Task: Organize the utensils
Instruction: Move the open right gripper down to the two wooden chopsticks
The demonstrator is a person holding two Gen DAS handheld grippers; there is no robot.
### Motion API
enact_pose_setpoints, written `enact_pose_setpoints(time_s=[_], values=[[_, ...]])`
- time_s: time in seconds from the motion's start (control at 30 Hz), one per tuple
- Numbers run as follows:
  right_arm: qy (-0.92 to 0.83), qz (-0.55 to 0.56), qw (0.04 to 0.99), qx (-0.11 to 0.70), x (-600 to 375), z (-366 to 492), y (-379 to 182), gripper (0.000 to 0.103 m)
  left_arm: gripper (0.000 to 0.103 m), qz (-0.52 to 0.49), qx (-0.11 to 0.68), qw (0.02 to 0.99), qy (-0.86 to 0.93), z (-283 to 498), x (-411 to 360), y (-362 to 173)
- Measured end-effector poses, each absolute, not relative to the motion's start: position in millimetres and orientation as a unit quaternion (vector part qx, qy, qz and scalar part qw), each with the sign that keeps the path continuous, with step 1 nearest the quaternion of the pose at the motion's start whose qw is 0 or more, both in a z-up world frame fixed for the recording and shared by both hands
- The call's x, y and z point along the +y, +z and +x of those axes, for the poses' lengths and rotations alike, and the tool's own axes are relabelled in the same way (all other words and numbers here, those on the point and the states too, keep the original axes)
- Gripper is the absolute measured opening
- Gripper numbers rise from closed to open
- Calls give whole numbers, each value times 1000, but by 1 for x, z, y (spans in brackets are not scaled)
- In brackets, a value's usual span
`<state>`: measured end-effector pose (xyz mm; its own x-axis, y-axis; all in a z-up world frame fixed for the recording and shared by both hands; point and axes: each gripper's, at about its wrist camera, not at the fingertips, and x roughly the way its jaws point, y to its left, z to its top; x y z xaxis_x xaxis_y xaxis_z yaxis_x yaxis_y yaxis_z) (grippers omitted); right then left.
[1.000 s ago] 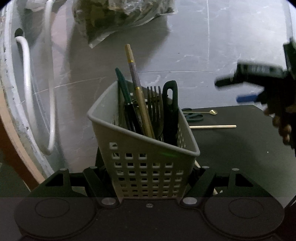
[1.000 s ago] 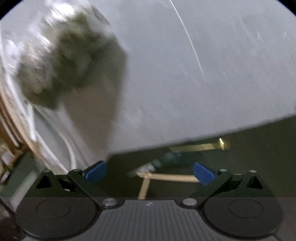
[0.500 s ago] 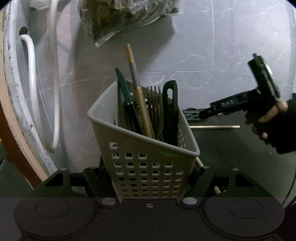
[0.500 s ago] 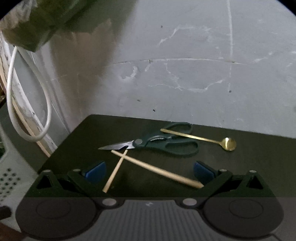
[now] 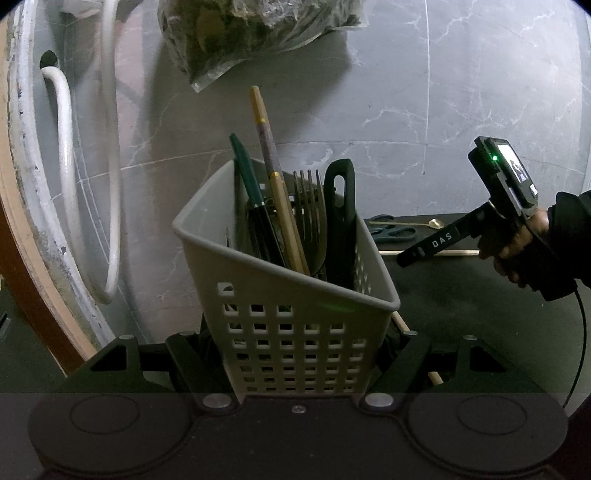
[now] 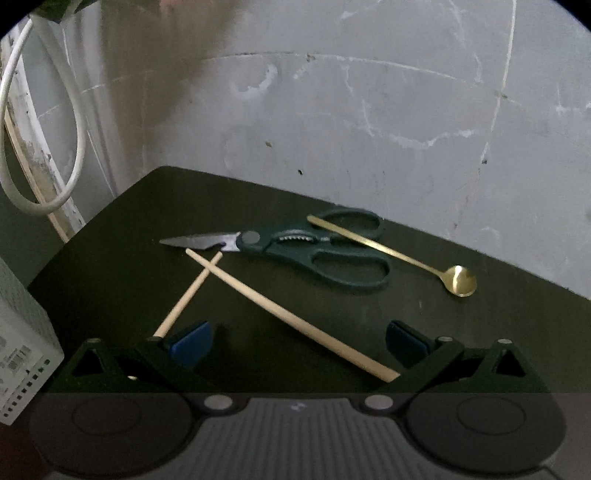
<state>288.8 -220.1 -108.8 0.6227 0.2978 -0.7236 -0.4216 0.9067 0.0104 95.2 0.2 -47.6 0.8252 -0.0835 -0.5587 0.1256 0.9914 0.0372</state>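
Left wrist view: grey slotted utensil basket (image 5: 295, 314) fills the centre and blocks most of the dark table (image 5: 480, 314) behind it. A fork (image 5: 309, 206), a black handle (image 5: 341, 221), a green-handled tool (image 5: 245, 184) and a long gold-banded stick (image 5: 273, 173) stand in it. A bag of something greenish (image 5: 251, 33) lies on the marble floor (image 5: 443, 110) beyond, white hose (image 5: 66, 147) at left. What the basket's lower part holds is hard to make out.

Left hand-held gripper (image 5: 295, 369) — clamped on the basket's sides. Right hand-held gripper (image 6: 297, 341) spread wide, holding nothing, above the table with a chopstick (image 6: 295, 314) running between its blue pads (image 6: 192, 339). A second chopstick (image 6: 188, 295) crosses it, lower end hidden by the finger. Green scissors (image 6: 314, 251) and gold spoon (image 6: 406, 258) — near the far edge, spoon handle over a scissor loop.
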Motion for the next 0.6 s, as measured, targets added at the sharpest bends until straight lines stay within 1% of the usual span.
enact_pose_setpoints(time_s=[0.23, 0.33, 0.47, 0.6], values=[[197, -85, 884, 415, -225, 288, -119, 102, 76, 32, 288, 955, -56, 95, 2, -48], [200, -93, 882, 416, -225, 284, -120, 102, 76, 29, 287, 956, -57, 95, 2, -49], [201, -85, 880, 422, -227, 281, -117, 102, 76, 28, 285, 956, -59, 95, 3, -50], [199, -55, 884, 419, -232, 275, -117, 102, 76, 27, 283, 957, -60, 94, 4, -50]])
